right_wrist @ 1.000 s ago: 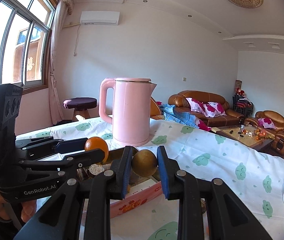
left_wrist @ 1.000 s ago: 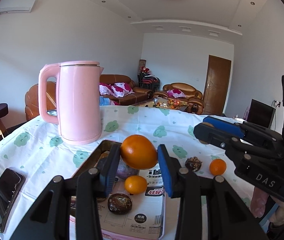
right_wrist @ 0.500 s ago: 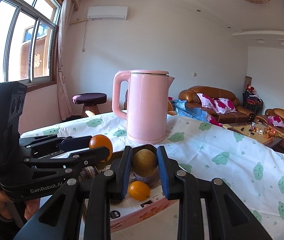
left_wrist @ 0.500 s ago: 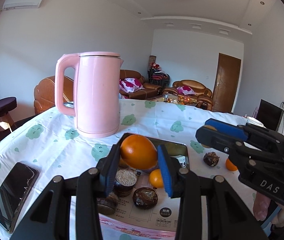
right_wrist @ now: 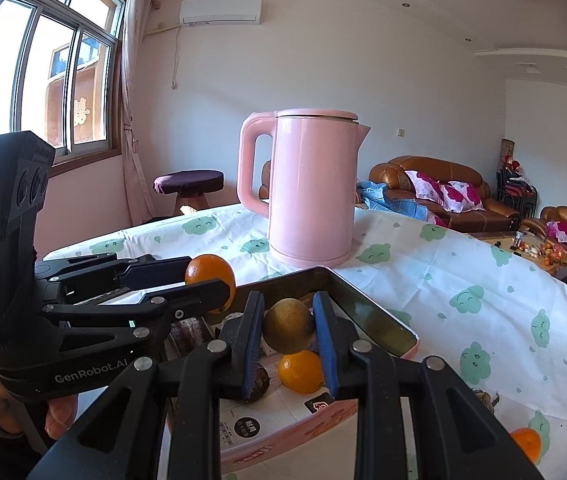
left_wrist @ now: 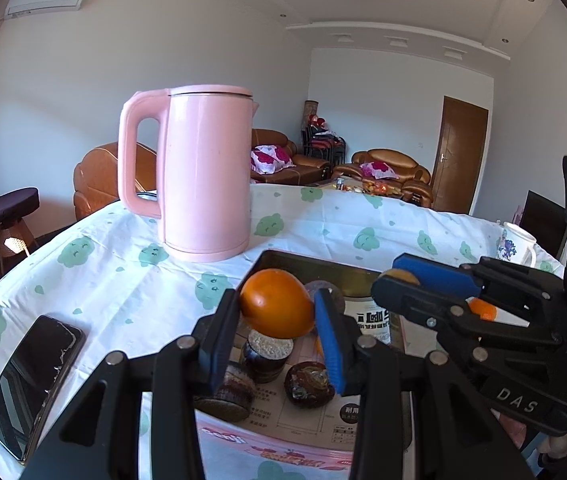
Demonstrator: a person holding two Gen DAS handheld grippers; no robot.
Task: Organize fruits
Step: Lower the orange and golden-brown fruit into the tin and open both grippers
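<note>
My left gripper (left_wrist: pixel 277 314) is shut on an orange (left_wrist: pixel 275 309) and holds it above the pink tray (left_wrist: pixel 267 446). My right gripper (right_wrist: pixel 288 326) is shut on a brownish-yellow round fruit (right_wrist: pixel 288 325), also above the tray (right_wrist: pixel 379 320). The tray holds a small orange (right_wrist: pixel 300 372) and dark brown fruits (left_wrist: pixel 309 384). The right gripper shows in the left wrist view (left_wrist: pixel 399 280); the left gripper shows in the right wrist view (right_wrist: pixel 207 278). A small orange (right_wrist: pixel 526 443) lies on the tablecloth outside the tray.
A pink kettle (left_wrist: pixel 203 172) stands behind the tray. A black phone (left_wrist: pixel 31 384) lies at the left on the tablecloth. A white mug (left_wrist: pixel 517 242) stands at the far right. A dark fruit (right_wrist: pixel 483 398) lies on the cloth right of the tray.
Both grippers, each still holding its fruit, have moved forward and left over the tray; the kettle now looks closer and more central.
</note>
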